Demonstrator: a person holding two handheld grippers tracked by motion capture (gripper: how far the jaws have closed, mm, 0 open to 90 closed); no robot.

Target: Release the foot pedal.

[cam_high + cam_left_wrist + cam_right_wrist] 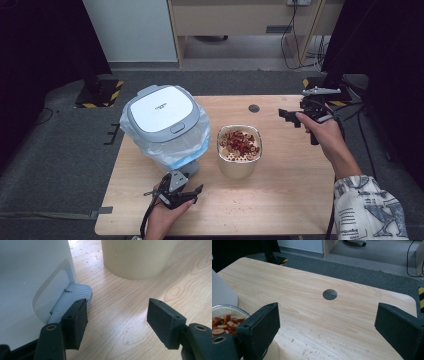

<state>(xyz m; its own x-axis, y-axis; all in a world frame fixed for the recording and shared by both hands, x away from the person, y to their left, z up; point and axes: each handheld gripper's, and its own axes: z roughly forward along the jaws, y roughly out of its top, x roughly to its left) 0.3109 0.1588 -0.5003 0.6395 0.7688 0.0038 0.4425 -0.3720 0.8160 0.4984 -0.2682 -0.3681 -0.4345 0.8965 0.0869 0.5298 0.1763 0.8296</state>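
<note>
A white pedal bin [162, 112] with a shut lid and a clear bag liner stands at the table's left. Its grey pedal [72, 298] lies flat at its foot. To its right stands a cream pot [239, 145] of red and tan slices. My left gripper [187, 187] is low at the front, pointing at the bin's foot. In the left gripper view the left gripper [117, 312] is open, its left pad over the pedal's near end and bare wood between the jaws. My right gripper [286, 116] hovers right of the pot. It [327, 322] is open and holds nothing.
A round cable hole [254, 108] sits near the table's [280, 200] far edge. Small crumbs or drops dot the wood around the pot. Grey carpet surrounds the table, with cabinets and cables behind. Bare wood lies to the front right.
</note>
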